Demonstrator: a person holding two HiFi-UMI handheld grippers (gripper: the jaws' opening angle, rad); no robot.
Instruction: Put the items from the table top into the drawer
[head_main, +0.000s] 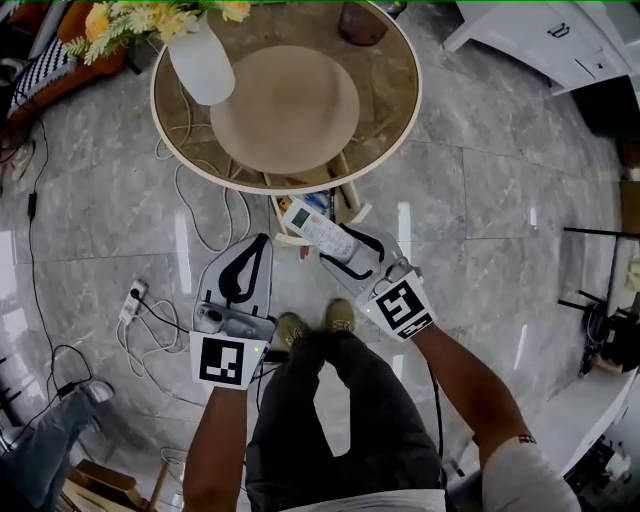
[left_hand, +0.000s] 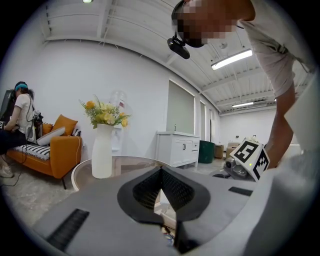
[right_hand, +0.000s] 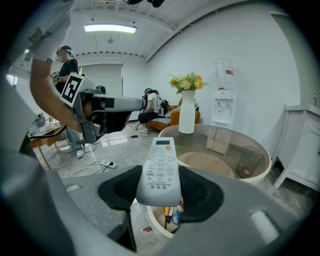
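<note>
A white remote control (head_main: 318, 232) (right_hand: 161, 171) lies lengthwise between the jaws of my right gripper (head_main: 345, 245) (right_hand: 160, 187), which is shut on it just in front of the round glass table (head_main: 405, 110). Below the remote, an open white drawer (head_main: 281, 214) (right_hand: 152, 222) juts out from under the table's near edge, with pens and small items inside. My left gripper (head_main: 262, 240) (left_hand: 161, 171) hovers to the left of the drawer, its jaw tips meeting with nothing between them.
On the table stand a white vase with yellow flowers (head_main: 200, 62) (left_hand: 102, 156), a round beige mat (head_main: 285, 108) and a dark cup (head_main: 362, 22). A power strip with cables (head_main: 132, 300) lies on the floor at left. A white cabinet (head_main: 545, 35) stands at far right.
</note>
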